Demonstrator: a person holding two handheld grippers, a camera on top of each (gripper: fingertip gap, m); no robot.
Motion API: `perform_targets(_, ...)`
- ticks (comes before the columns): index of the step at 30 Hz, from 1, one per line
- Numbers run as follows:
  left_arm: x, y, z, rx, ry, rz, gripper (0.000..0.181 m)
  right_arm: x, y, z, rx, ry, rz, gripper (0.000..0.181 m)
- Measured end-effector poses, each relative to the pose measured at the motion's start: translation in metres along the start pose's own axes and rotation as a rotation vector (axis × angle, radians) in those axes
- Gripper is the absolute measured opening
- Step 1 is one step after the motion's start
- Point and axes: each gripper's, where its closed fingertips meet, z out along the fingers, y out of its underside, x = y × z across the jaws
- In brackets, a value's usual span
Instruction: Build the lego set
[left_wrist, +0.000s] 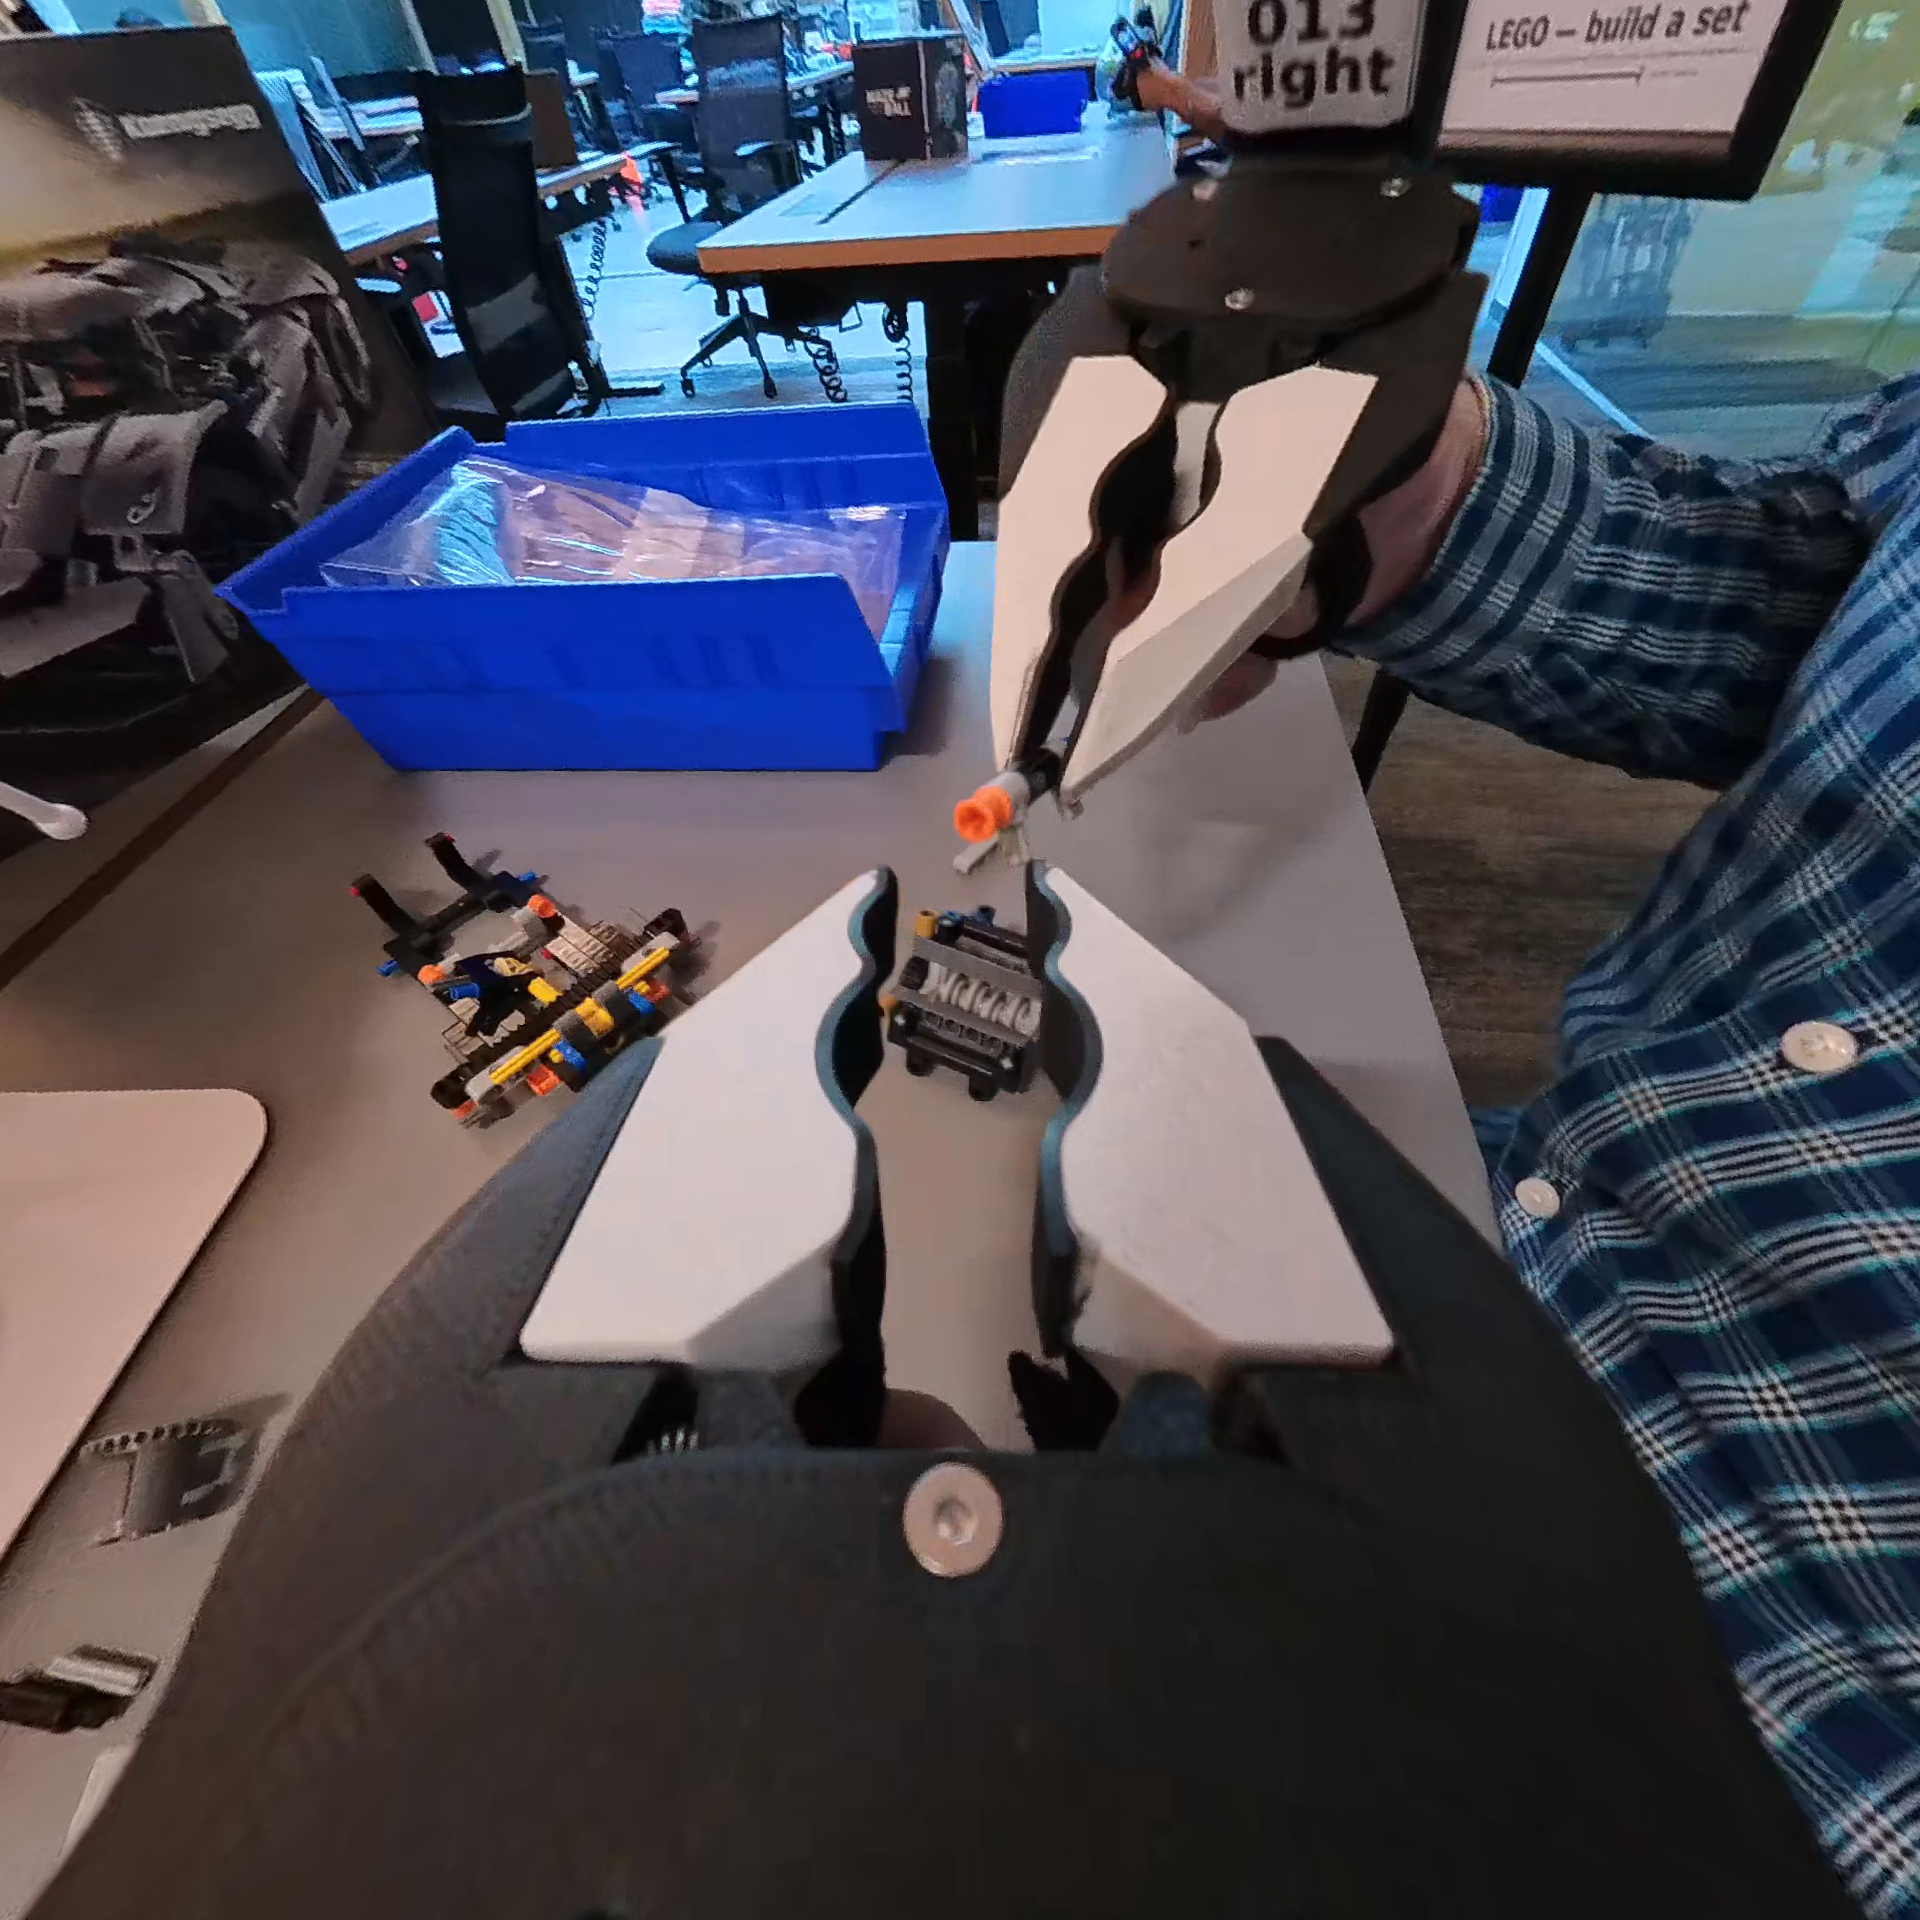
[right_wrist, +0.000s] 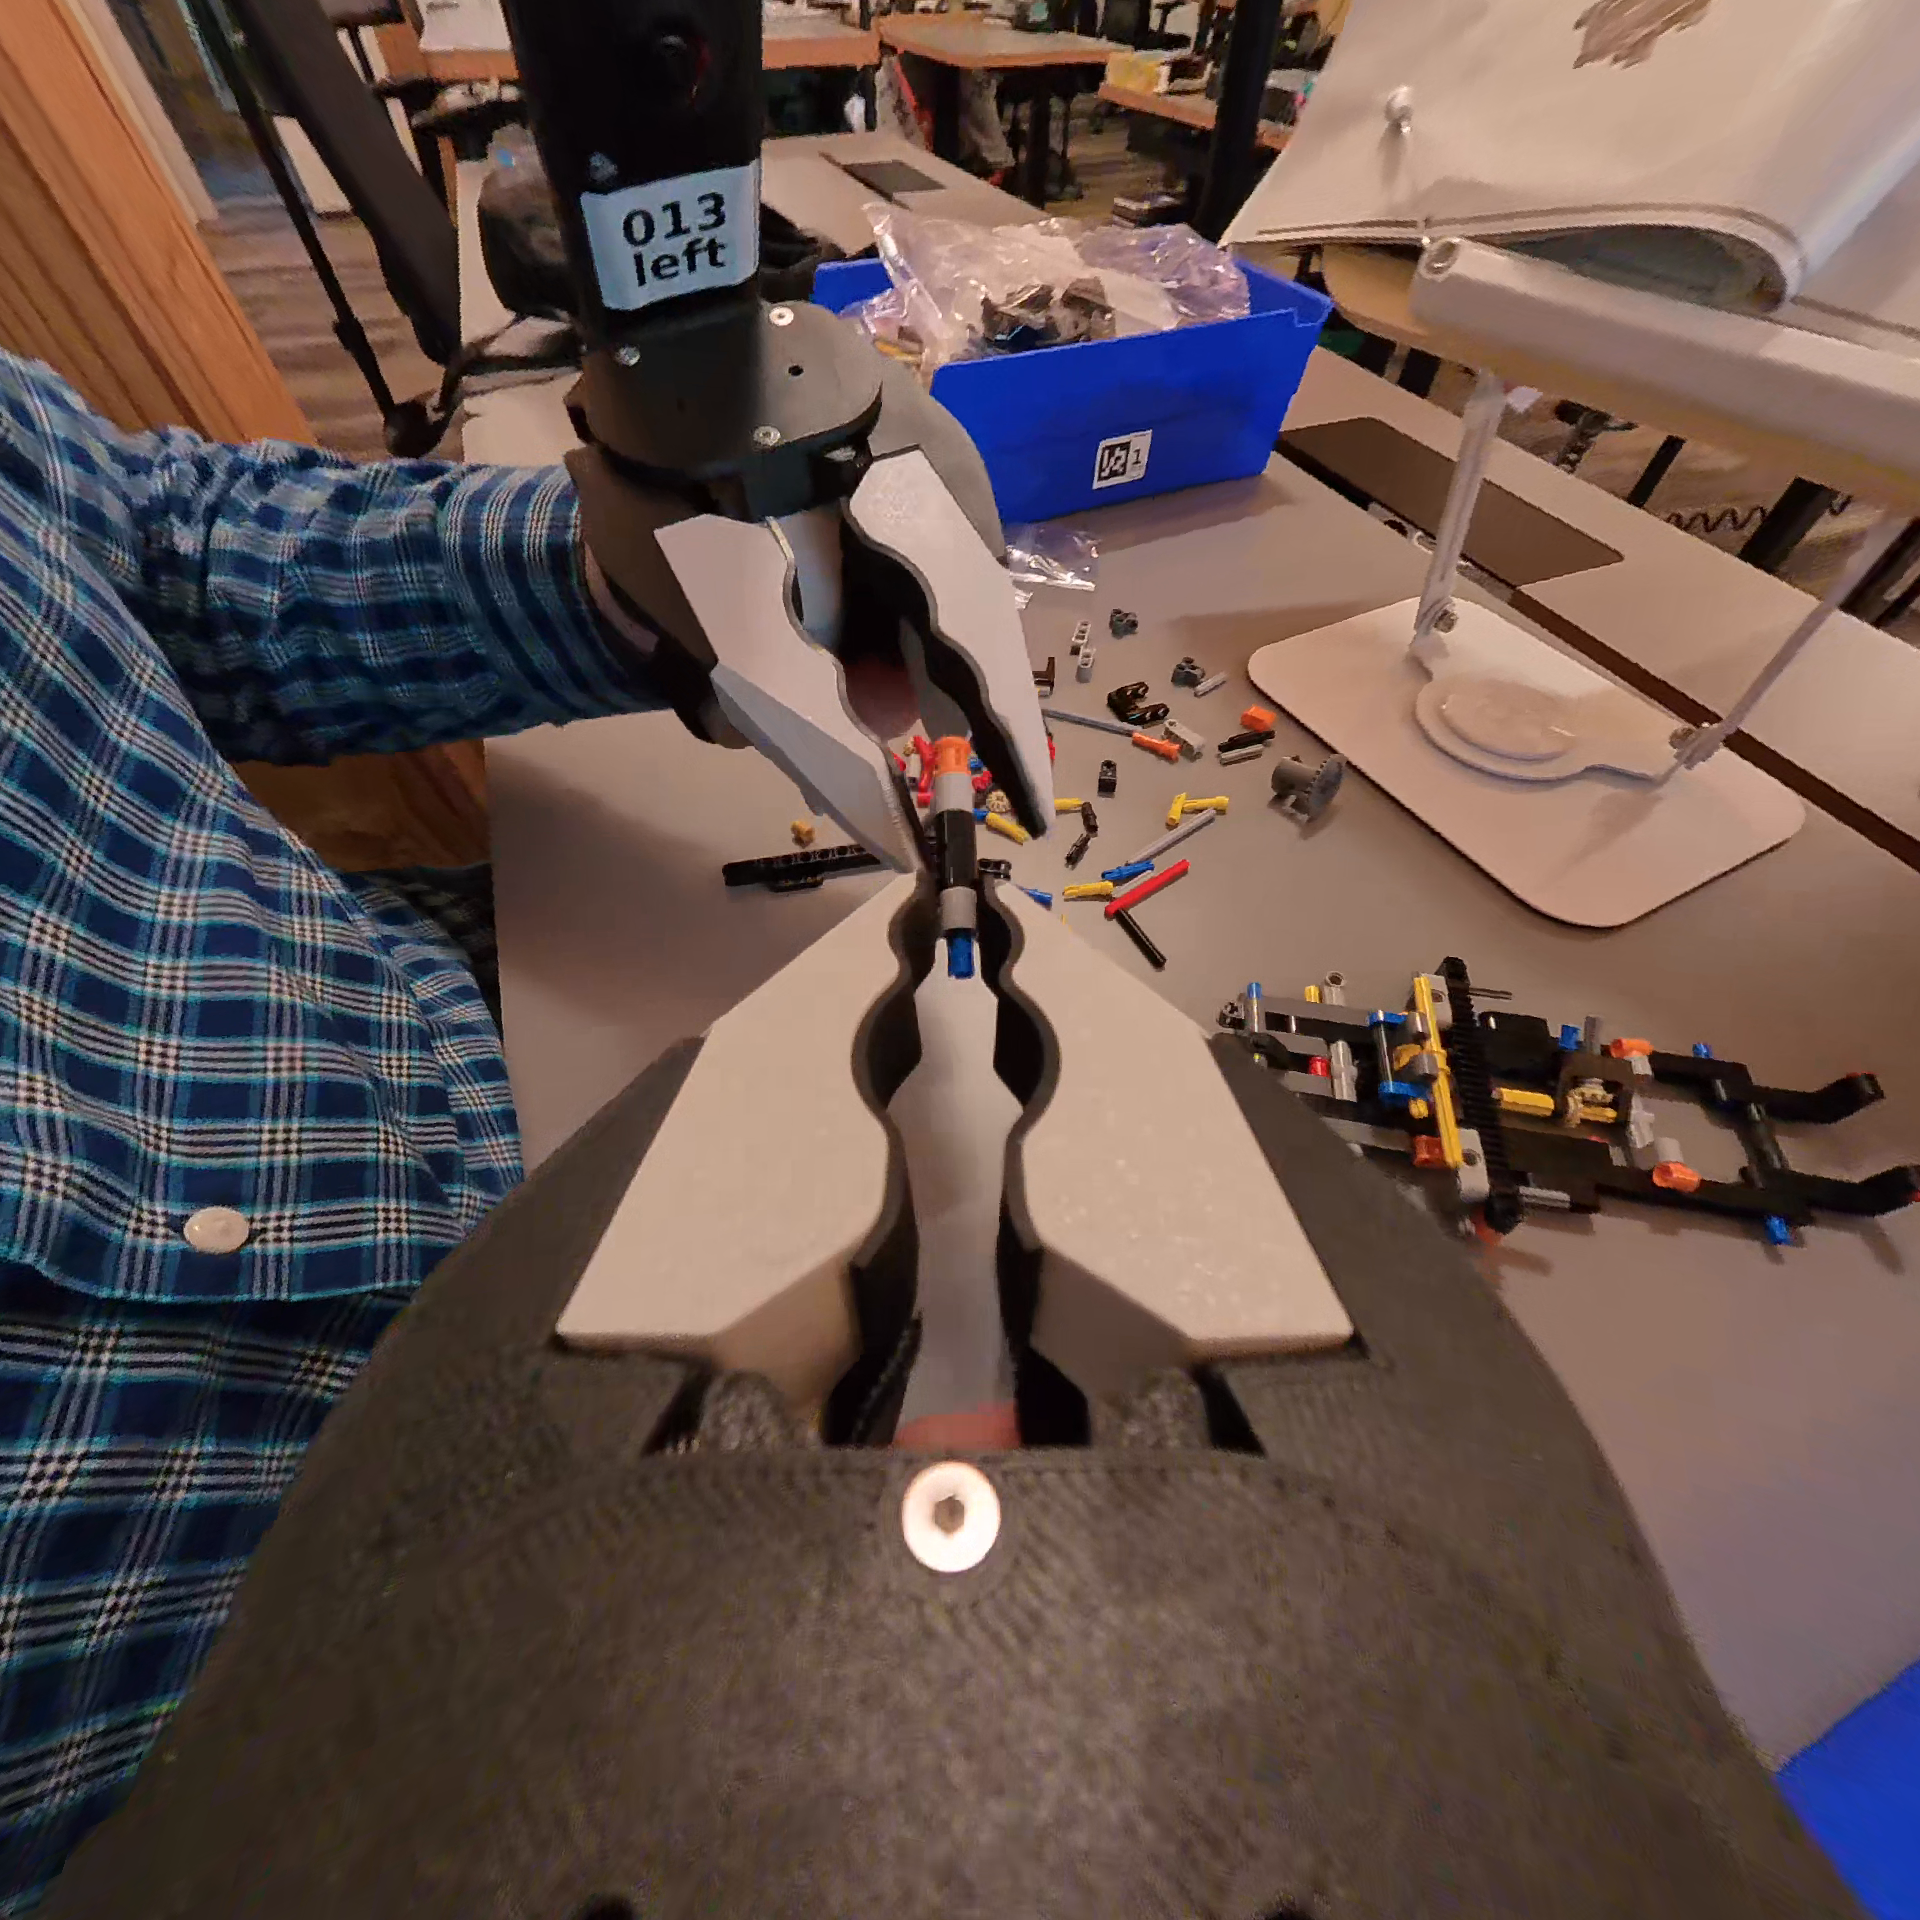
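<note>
- Grey table in an office, with desks and chairs behind it.
- Right gripper is clenched on a thin rod of joined pieces: an orange tip, then grey, black and grey sections, and a blue pin at the near end, which sits between the fingers.
- In the left wrist view the right gripper comes in from above, the rod sticking out of its tips, orange end first.
- Left gripper has its jaws apart and grips nothing; the rod hangs just past its tips.
- Under the left gripper, a small black and grey block stands on the table.
- Flat chassis, black with yellow, blue and orange parts, lies on the table to the right in the right wrist view, apart from both grippers.
- Loose pieces are scattered beyond the grippers.
- Blue bin of bagged parts stands farther back.
- White stand holds an open booklet.
</note>
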Motion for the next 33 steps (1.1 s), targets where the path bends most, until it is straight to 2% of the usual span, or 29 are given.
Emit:
perform_targets(4, -0.006, -0.002, 0.003, 0.01, -0.038, -0.016, 0.024, 0.012, -0.004, -0.012, 0.084, 0.041, 0.114, 0.005)
perform_targets(10, -0.007, 0.004, 0.011, -0.005, -0.052, -0.021, 0.027, 0.033, 0.0, -0.04, 0.243, 0.06, 0.385, 0.005)
perform_targets(19, -0.006, 0.003, 0.036, -0.057, -0.082, 0.07, 0.028, 0.046, 0.022, -0.061, 0.257, 0.165, 0.49, 0.005)
perform_targets(21, -0.002, 0.013, 0.043, -0.112, -0.064, 0.113, 0.033, 0.05, 0.033, -0.068, 0.243, 0.209, 0.521, 0.005)
perform_targets(25, 0.011, 0.046, 0.061, -0.267, 0.047, 0.135, 0.053, 0.05, 0.058, -0.074, 0.205, 0.259, 0.592, 0.005)
perform_targets(33, 0.003, 0.1, 0.087, -0.494, 0.096, 0.211, 0.076, 0.044, 0.093, -0.067, 0.138, 0.324, 0.669, 0.004)
